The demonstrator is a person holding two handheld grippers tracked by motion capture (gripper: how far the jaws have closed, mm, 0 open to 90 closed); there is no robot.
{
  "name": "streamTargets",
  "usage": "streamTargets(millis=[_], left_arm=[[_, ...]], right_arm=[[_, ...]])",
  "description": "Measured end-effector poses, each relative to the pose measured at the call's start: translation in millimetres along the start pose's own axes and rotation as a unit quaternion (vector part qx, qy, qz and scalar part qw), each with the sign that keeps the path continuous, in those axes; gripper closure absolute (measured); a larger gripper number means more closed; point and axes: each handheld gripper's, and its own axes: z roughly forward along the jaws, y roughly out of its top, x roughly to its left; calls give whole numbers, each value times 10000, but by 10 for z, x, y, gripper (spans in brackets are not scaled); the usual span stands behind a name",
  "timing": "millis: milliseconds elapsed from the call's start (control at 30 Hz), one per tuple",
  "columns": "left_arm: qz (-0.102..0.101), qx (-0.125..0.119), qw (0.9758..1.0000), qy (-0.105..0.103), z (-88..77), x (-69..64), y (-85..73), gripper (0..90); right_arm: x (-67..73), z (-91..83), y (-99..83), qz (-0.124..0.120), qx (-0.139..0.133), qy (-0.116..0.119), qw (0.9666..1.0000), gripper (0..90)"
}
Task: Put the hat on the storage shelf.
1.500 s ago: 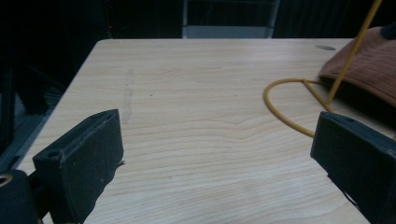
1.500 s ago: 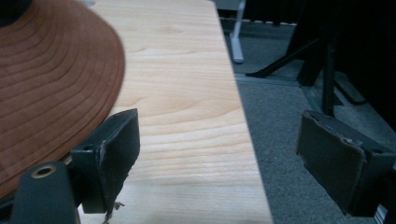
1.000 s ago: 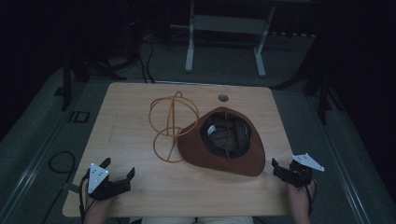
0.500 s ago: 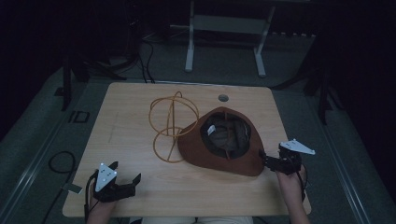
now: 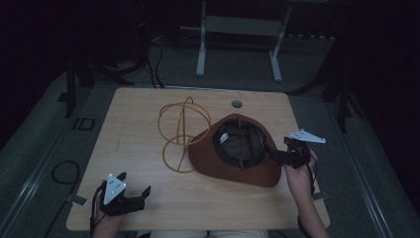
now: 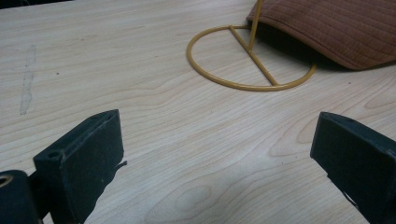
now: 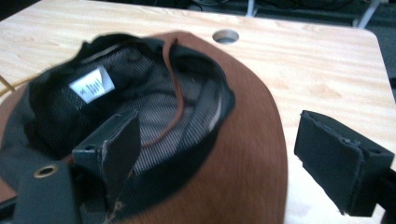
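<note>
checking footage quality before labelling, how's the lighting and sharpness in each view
High view: dim, surroundings nearly black, only the table lit. Left gripper view: bright and sharp on the wood grain, with a dark shadow under the hat brim. Right gripper view: well lit, slightly soft, hat lining dark.

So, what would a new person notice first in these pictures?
First the brown hat, lying upside down on the right half of the wooden table, its dark lining showing. Left of it stands a yellow wire stand, the hat's brim over part of its base ring. The right gripper reaches over the hat's brim, jaws open.
</note>
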Motion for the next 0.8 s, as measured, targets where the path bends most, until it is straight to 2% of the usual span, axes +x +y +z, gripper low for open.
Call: streamTargets(millis=[100, 233, 367, 433, 533, 800], left_arm=[[0, 15, 10000, -1, 2, 1, 0, 32], [20, 33, 10000, 1, 5, 1, 0, 32], [18, 41, 10000, -6, 5, 0, -2, 33], [31, 68, 10000, -30, 7, 2, -5, 33], [31, 84, 10000, -39, 11, 7, -7, 33], [5, 103, 9999, -73, 18, 5, -9, 32]], right_arm=[[25, 65, 65, 0, 42, 50, 10000, 144], [29, 254, 167, 238, 196, 392, 9988, 139], [48, 444, 217, 214, 375, 373, 9984, 139], [55, 534, 239, 206, 460, 440, 9978, 139], [71, 658, 281, 12, 584, 223, 9980, 140], [-35, 952, 307, -76, 906, -143, 9958, 137]])
